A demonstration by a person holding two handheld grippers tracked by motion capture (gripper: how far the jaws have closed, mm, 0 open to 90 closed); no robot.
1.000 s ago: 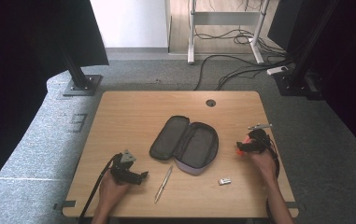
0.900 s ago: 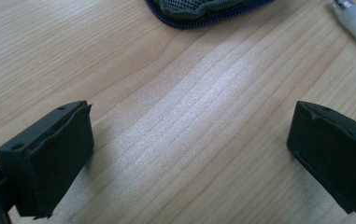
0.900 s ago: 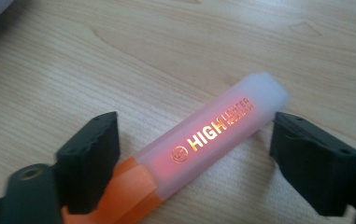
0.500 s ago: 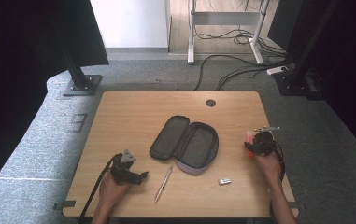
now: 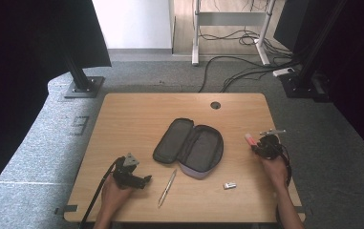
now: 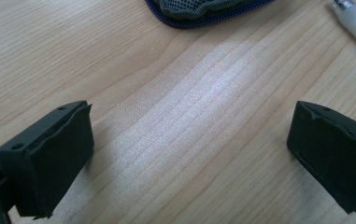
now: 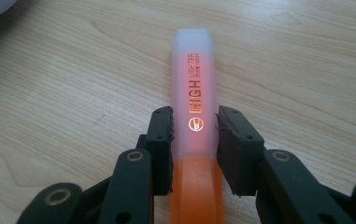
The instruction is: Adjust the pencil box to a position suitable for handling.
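Your right gripper sits low near the table's right edge, and its 2 jaws have just been closing, the pads now pressing on what lies between them. Your left gripper rests low at the near left, jaws spread wide with nothing between them.

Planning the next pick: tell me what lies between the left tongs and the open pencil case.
Bare wood mostly, in the high view: the left tongs and pencil case are apart, with the pen just off to the side.
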